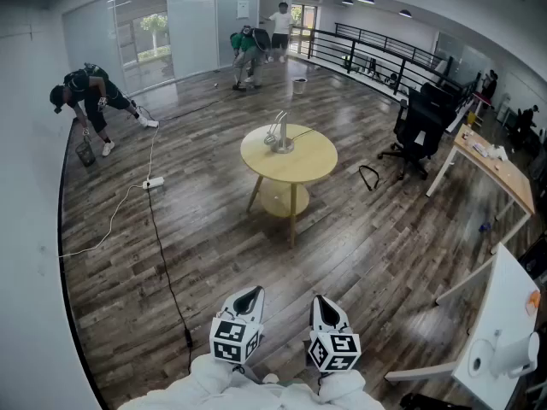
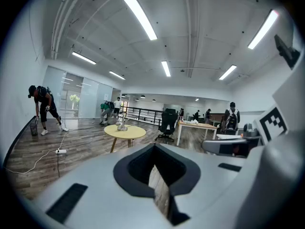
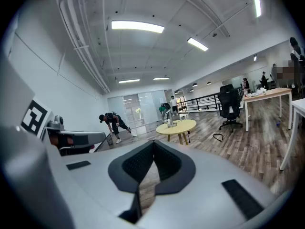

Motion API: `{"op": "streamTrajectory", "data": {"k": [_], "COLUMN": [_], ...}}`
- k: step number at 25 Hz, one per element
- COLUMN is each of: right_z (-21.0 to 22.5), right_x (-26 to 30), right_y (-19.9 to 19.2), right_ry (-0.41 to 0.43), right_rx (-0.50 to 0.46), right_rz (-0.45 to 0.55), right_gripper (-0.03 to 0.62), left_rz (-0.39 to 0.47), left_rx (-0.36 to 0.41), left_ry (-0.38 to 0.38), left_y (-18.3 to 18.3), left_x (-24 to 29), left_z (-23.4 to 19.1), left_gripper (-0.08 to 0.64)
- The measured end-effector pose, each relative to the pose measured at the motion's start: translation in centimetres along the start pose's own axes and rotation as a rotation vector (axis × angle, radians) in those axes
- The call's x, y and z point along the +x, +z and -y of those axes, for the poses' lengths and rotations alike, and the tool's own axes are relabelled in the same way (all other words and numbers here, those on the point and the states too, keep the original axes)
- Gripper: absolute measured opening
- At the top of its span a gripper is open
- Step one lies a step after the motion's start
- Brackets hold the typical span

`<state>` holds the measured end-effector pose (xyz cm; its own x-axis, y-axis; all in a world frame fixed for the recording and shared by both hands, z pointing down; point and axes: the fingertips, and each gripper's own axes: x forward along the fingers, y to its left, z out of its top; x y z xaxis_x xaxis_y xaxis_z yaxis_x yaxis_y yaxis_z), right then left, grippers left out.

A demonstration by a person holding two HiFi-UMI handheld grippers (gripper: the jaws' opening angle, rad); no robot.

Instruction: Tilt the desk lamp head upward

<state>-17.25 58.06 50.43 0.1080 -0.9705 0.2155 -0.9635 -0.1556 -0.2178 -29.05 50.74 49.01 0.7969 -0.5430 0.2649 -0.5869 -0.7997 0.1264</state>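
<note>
head view, grippers: my left gripper [image 1: 249, 295] and right gripper [image 1: 322, 302] are side by side at the bottom edge. Both point out into the room and they're well apart from the table.
head view, lamp: the desk lamp [image 1: 279, 134] stands on the round yellow table [image 1: 306, 166] in the middle of the floor, toward the far left part of the top. It's too small from here for me to tell how the head is angled.
head view, around it: a black office chair [image 1: 421, 122] is to the right of the table, with a wooden desk [image 1: 500, 171] further right. There's a power strip [image 1: 154, 182] on the floor to the left, with a black cable [image 1: 167, 272] running down toward me. A person [image 1: 90, 96] is bent over by the left wall.
left gripper view, fingers: pressed together at the tips with nothing between them. I only see floor planks through the slit lower down.
left gripper view, lamp: tiny, on the yellow table up and left of the tips, way off.
right gripper view, fingers: same deal, closed up and empty.
right gripper view, lamp: on the table just right of centre, above the tips and far out of reach.
</note>
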Motion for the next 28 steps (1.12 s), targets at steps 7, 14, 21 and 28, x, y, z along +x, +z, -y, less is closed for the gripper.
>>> {"op": "streamTrajectory", "data": {"k": [7,14,21,28], "right_z": [2.4,4.9,5.6,5.6], "right_x": [2.1,7.7,17.0,24.8], "right_y": [-1.0,-0.3,2.2,4.3], "right_ry": [-0.021,-0.043,-0.037,-0.016], "right_rx": [0.032,0.022,0.022,0.014], "right_rz": [-0.032,-0.048,-0.052,-0.055], "right_gripper": [0.014,0.014,0.014,0.014], "left_rz": [0.018,0.046,0.039,0.036], "left_rx": [0.009,0.005,0.006,0.007], "left_ry": [-0.016,-0.037,-0.072,-0.065], "left_y": [1.1,3.2,5.6,7.8], "left_x": [3.6,9.4,16.3,21.7], "left_z": [-0.1,-2.7,-7.3,-12.5], "left_gripper": [0.0,0.0,0.0,0.0]}}
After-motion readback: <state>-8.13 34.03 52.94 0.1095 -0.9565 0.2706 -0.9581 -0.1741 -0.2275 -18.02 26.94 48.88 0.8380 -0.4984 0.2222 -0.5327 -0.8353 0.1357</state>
